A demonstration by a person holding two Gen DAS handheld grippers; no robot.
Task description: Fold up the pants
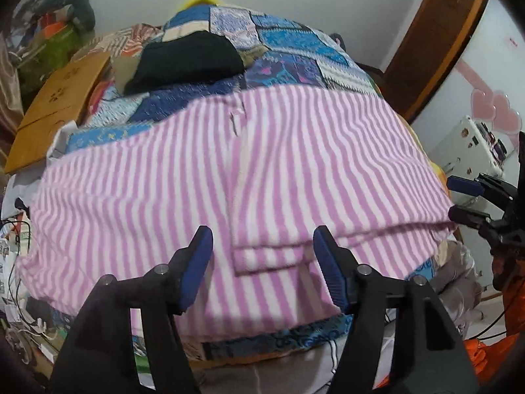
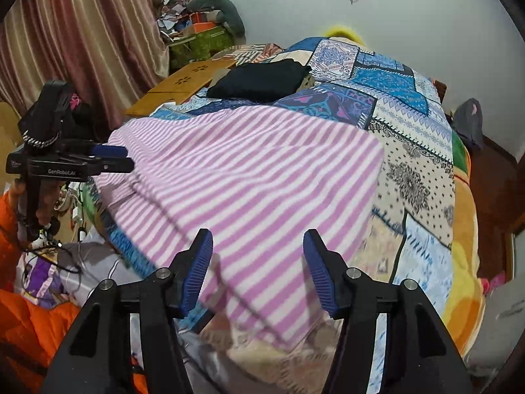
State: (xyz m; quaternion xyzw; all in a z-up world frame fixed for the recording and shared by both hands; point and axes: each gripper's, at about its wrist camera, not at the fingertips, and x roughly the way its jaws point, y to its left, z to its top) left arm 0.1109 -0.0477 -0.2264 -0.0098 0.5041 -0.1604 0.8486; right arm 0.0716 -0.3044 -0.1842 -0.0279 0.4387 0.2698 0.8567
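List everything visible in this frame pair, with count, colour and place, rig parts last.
striped pants: one, pink and white, spread flat across the near half of the bed
patchwork bedspread: one, mostly blue with cream patches, covering the bed under the pants
black garment: one, black, folded, on the far side of the bed
wooden board: one, tan with cut-out holes, at the bed's left edge
curtain: one, pink and brown stripes, left wall in the right wrist view
door: one, brown, far right in the left wrist view
left gripper: black with blue pads, open above the pants
right gripper: black with blue pads, open over the pants' edge
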